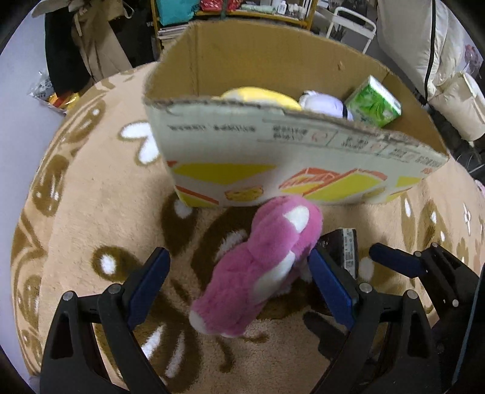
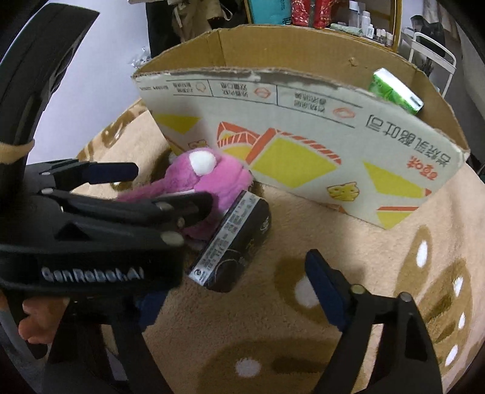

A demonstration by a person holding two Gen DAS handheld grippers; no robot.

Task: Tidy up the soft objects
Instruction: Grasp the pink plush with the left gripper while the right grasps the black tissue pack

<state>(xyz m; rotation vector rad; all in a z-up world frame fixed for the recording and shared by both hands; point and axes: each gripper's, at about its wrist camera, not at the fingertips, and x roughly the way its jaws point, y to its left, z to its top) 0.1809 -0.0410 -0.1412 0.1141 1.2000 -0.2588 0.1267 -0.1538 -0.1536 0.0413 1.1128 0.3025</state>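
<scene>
A pink plush toy (image 1: pixel 257 266) is seen in the lower centre of the left wrist view, lying on a beige patterned rug (image 1: pixel 100 194) just in front of a cardboard box (image 1: pixel 242 151). The left claw (image 1: pixel 239 282) is held apart, its blue pads on either side of the toy; the right-hand pad lies close against the plush, while a clear gap is left at the other pad, so nothing is clamped. A dark packet with a printed label (image 1: pixel 344 248) is seen just right of the toy.

In the right wrist view the same packet (image 2: pixel 236 242) lies at centre, touching the plush toy (image 2: pixel 206 178) above and to its left. The right claw (image 2: pixel 239 291) is held apart around the near end of the packet, its pads not pressing on it; its left finger is largely hidden behind the left gripper's body.

Inside the box, in the upper part of the left wrist view, a yellow soft item (image 1: pixel 260 95), a white soft item (image 1: pixel 324 104) and a green tissue pack (image 1: pixel 374 103) are seen. Shelves (image 1: pixel 242 9) are visible at the top edge.
</scene>
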